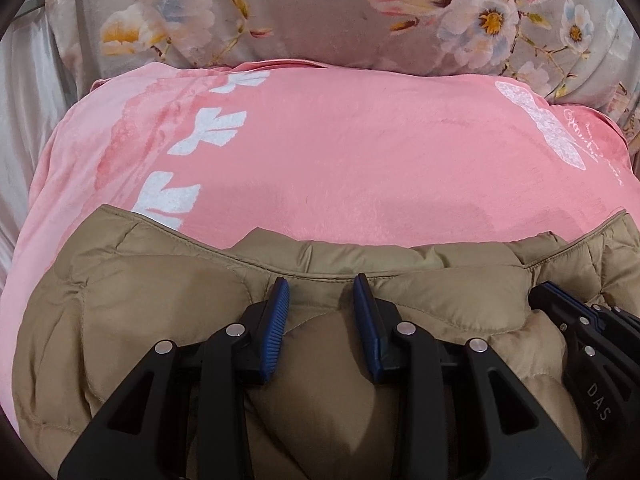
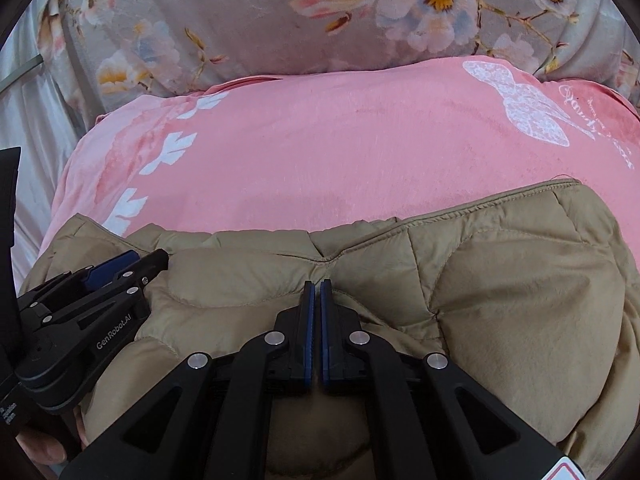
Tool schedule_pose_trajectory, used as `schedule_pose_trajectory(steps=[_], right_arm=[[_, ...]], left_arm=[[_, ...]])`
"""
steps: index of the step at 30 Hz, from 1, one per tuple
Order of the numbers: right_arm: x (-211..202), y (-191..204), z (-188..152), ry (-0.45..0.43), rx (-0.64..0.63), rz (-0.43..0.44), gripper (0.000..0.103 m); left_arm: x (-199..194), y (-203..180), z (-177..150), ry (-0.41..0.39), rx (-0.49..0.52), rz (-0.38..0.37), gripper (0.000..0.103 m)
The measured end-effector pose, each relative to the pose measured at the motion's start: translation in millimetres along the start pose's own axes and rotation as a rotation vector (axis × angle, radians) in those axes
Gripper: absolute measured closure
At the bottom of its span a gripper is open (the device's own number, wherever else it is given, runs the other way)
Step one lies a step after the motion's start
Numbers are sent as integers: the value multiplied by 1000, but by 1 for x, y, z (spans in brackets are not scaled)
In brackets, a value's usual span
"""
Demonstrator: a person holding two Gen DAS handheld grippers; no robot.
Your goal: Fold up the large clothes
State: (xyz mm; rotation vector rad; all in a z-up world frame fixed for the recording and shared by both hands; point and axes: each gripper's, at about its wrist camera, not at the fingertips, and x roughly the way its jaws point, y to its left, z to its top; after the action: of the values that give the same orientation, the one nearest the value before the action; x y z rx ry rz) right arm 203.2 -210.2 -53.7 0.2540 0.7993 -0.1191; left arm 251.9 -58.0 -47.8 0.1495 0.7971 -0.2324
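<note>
A tan quilted down jacket (image 1: 160,312) lies bunched on a pink blanket (image 1: 340,152). It also shows in the right wrist view (image 2: 520,280). My left gripper (image 1: 322,292) is open, its blue pads apart over the jacket's upper edge. My right gripper (image 2: 319,292) has its pads nearly together, resting on the jacket; no cloth shows between them. The right gripper shows at the right edge of the left wrist view (image 1: 560,300). The left gripper shows at the left of the right wrist view (image 2: 120,268). The two grippers sit side by side.
The pink blanket (image 2: 320,140) has white leaf prints and a white butterfly print. Behind it lies a grey floral bedcover (image 1: 320,12). White satin fabric (image 1: 24,100) is at the far left. A thumb (image 2: 40,448) holds the left gripper's handle.
</note>
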Motion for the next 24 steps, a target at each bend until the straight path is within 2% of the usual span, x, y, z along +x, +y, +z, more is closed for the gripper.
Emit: schedule_pose_trajectory(steps=[24], right_arm=[[9, 4, -5, -9, -26, -40, 103]], left_arm=[[10, -6, -3, -9, 16, 45, 71]])
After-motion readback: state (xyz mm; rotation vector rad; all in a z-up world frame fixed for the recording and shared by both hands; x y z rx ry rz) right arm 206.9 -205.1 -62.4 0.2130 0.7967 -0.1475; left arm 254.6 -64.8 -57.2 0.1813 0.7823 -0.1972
